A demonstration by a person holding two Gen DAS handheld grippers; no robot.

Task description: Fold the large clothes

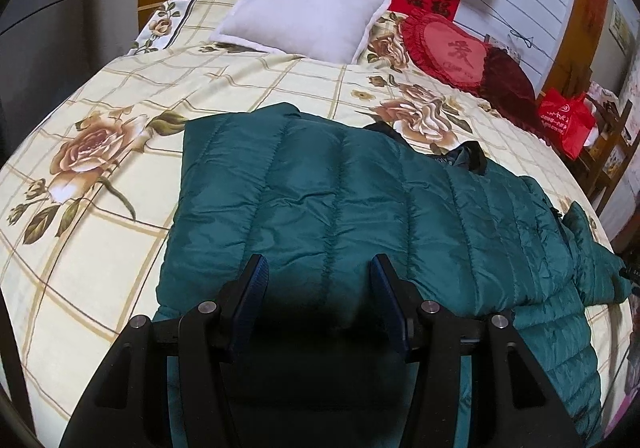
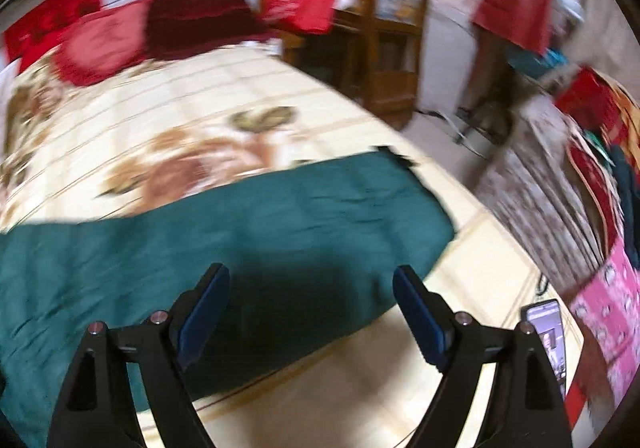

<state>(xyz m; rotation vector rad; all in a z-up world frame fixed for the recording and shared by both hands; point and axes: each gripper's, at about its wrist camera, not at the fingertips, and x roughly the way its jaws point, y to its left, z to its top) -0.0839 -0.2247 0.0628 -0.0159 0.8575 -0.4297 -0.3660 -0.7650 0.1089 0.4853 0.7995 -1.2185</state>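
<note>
Dark-green quilted puffer jacket (image 1: 340, 207) partly folded near bed (image 1: 100, 248) front edge; left gripper (image 1: 318, 268), right gripper (image 2: 312, 280) spread, empty; more folds probably left.

Home bedroom, floral bedspread (image 1: 120, 95), white pillow (image 1: 308, 11), red heart cushion (image 1: 452, 51)

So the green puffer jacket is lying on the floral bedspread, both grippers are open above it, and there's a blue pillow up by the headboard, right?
Nearly. The pillow by the headboard is white, not blue, as the left wrist view shows. The rest holds: the green puffer jacket lies on the floral bedspread, with the left gripper and the right gripper both open above it.
</note>
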